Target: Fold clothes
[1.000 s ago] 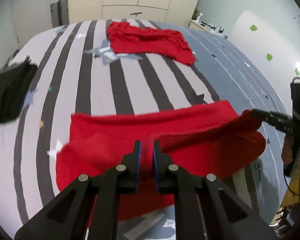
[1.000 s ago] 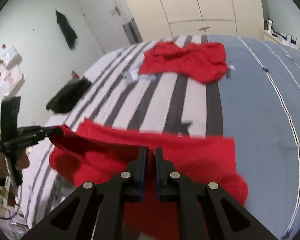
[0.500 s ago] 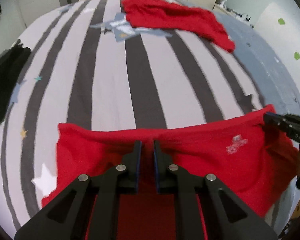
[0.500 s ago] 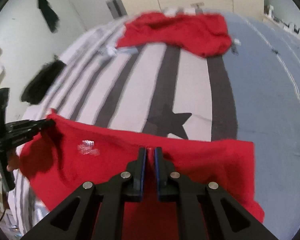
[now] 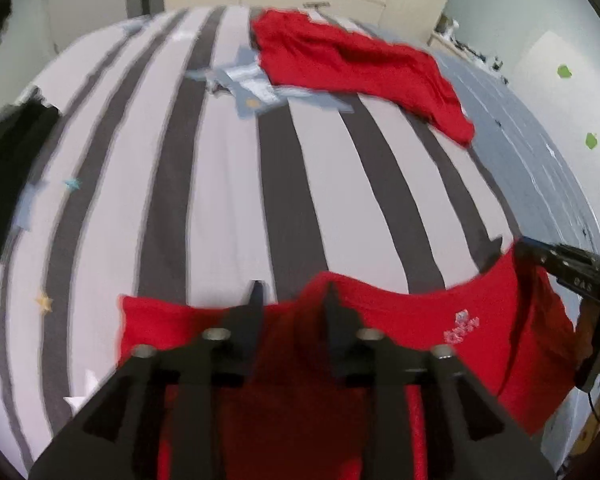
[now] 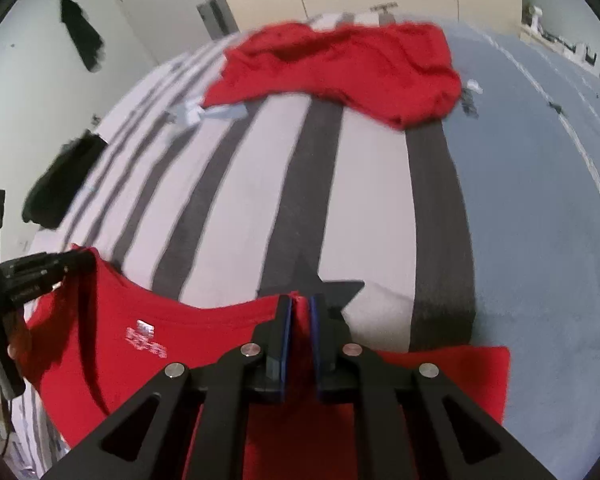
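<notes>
A striped bedspread (image 5: 228, 208) fills the room, a second red garment (image 5: 356, 68) lying at its far end. The near red shirt (image 5: 412, 328) now lies at the bed's near edge, lower and flatter than a second ago. The left gripper (image 5: 292, 298) has just been opening; its jaws stand spread with cloth loose between them. The right gripper (image 6: 298, 308) has begun parting too, but its narrow jaws seem to pinch the collar edge. The fold looks laid; letting go is underway.

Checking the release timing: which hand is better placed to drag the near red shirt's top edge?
Right, probably. Both pairs of jaws have just been opening, but the right gripper's are narrow with the red shirt's edge between them; the left gripper's stand wide.
</notes>
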A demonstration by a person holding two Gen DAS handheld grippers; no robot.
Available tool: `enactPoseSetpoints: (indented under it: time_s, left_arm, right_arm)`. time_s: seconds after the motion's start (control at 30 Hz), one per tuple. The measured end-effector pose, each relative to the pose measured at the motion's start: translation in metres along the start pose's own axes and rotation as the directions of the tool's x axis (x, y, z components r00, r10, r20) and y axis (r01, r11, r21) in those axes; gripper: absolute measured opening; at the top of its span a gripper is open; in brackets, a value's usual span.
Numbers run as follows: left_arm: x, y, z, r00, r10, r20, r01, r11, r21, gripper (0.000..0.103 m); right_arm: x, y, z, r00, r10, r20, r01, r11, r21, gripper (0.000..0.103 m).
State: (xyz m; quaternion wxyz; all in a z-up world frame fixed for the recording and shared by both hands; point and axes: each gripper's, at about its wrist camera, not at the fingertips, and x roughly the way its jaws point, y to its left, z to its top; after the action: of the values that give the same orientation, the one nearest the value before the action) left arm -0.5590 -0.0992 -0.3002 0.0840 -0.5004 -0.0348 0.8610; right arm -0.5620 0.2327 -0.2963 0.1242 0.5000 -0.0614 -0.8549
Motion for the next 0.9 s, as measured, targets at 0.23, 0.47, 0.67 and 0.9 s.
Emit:
enactPoseSetpoints:
  time_s: [0.23,0.47,0.67,0.9]
  left_arm:
    - [0.005,0.018,-0.013,0.996,0.057,-0.066,-0.059,0.998,-0.022,0.067]
    - [0.005,0.002,-0.009,0.988,0.132,-0.08,-0.128,0.99,0.054,0.067]
    - [-0.009,0.001,0.005,0.999,0.024,-0.044,-0.024,1.0,0.007,0.067]
    - [-0.015,0.029,0.002,0.997,0.05,-0.055,-0.054,0.996,-0.075,0.067]
  right_arm:
    - [-0.012,-0.018,-0.004,0.999,-0.01,-0.038,0.012,0.998,0.057,0.035]
    - [-0.01,-0.01,-0.026,0.994,-0.051,-0.094,0.048,0.998,-0.034,0.035]
    - [-0.01,-0.01,-0.033,0.99,-0.1,-0.099,0.095,0.994,-0.049,0.034]
    - [-0.019,-0.022,-0.047,0.987,-0.125,-0.104,0.122,0.992,-0.042,0.032]
